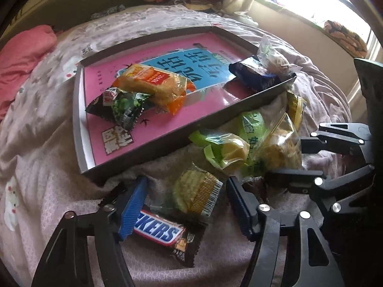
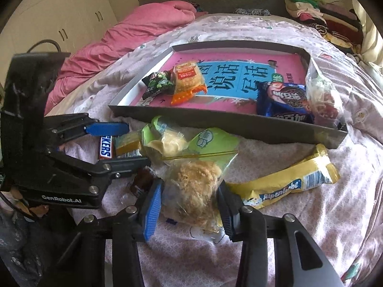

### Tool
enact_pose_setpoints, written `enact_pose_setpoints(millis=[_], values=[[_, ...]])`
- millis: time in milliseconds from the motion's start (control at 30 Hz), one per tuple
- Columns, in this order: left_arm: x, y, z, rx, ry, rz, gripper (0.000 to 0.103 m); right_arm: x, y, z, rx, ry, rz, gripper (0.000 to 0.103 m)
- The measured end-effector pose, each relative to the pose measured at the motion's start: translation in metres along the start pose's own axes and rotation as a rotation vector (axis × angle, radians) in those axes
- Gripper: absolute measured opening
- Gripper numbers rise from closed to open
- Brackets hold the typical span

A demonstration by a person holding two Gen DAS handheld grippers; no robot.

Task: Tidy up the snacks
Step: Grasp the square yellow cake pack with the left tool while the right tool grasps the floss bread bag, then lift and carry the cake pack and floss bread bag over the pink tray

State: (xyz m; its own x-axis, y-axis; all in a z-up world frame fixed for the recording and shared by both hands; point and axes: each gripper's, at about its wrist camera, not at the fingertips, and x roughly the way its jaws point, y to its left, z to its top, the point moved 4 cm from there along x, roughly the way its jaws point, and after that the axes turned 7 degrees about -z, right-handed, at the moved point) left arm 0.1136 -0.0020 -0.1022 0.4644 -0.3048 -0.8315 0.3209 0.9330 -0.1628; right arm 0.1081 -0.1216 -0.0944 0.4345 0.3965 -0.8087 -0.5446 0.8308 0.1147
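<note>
The right gripper (image 2: 189, 212) straddles the clear pastry packet (image 2: 194, 186) on the bed (image 2: 299, 234); its jaws stand narrow against the wrapper's sides, apparently gripping, though firm contact is not certain. The packet's long axis runs toward 12 o'clock, toward the tray (image 2: 215, 122). The left gripper (image 1: 182, 205) stands half open around the Snickers bar (image 1: 155, 232) and small green cake (image 1: 196, 195), touching neither.
</note>
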Motion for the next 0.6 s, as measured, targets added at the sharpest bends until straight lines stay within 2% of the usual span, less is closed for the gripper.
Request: enact_pose_setpoints(millis=[33, 200, 333, 600], values=[[0.000, -0.001, 0.000, -0.002, -0.001, -0.011, 0.060, -0.002, -0.001, 0.000, 0.003, -0.005, -0.004, 0.043], [0.001, 0.000, -0.001, -0.016, -0.003, -0.025, 0.056, -0.007, -0.009, 0.003, 0.029, -0.029, -0.005, 0.043], [-0.005, 0.003, -0.001, -0.060, -0.018, -0.054, 0.044, -0.010, -0.011, 0.006, 0.042, -0.048, -0.004, 0.043], [-0.020, 0.005, -0.003, -0.099, -0.057, -0.059, 0.042, -0.021, -0.017, 0.012, 0.072, -0.105, 0.010, 0.043]])
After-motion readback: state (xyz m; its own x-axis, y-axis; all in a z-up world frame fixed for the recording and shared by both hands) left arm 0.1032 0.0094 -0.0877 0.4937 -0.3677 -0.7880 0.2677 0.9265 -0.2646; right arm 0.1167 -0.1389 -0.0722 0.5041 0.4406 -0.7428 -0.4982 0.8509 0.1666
